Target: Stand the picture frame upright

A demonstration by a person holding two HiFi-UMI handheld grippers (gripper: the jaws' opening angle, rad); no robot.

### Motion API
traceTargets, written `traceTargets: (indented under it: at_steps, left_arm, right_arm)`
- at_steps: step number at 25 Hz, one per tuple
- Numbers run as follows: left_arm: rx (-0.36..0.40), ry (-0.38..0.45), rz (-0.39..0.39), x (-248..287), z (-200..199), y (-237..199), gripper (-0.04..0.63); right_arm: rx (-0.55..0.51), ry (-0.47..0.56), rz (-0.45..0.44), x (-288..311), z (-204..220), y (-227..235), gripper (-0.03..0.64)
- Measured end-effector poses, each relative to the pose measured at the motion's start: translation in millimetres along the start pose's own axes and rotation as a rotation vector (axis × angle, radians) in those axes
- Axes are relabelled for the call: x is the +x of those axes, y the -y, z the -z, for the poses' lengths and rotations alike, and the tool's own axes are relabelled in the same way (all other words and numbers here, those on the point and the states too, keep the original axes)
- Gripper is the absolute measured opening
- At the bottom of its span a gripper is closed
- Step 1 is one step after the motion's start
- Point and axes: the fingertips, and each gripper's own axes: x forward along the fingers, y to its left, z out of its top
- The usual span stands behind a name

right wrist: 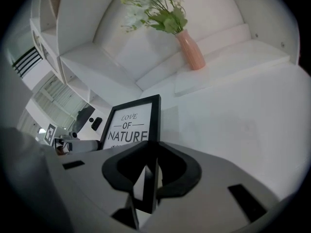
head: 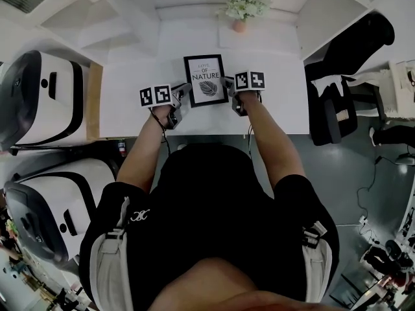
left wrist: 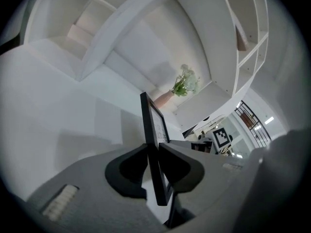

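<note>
Sitting at the centre of the head view, the picture frame [head: 205, 80] shows its print toward the camera, pinched at both side edges over the white table [head: 130, 102]. The left gripper [head: 184, 93] has its jaws drawn narrow onto the frame's left edge, which appears edge-on in the left gripper view. The right gripper [head: 229, 87] clamps the right edge likewise. Gripping opposite sides should stop the frame twisting as it is set on its base. Whether its lower edge touches the table I cannot tell. A vase of flowers [head: 241, 8] stands well beyond, near the top centre.
</note>
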Motion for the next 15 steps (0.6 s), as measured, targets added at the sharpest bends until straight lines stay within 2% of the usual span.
traceTargets:
  at_steps: [3,7,13,15]
  left_arm:
    - [0.094,0.046,0.003,-11.5,-17.6,16.9,0.081]
    - [0.255,0.111,-0.015,-31.4,-41.0,38.2,0.081]
    - [0.600,0.276,-0.155,-69.6,-72.3,75.7,0.075]
    - [0.671,0.319,-0.195,-82.9,-78.4,86.0,0.072]
  right_arm:
    - [-0.078,0.080,0.004,-16.3,-22.8,-17.8,0.071]
    - [-0.208,0.214,0.020,-41.6,-52.0,-47.0,0.071]
    - [-0.454,0.503,0.055,-91.0,-87.1,-107.1,0.072]
    - [-0.489,0.574,0.061,-104.1,-87.7,-122.5,0.072]
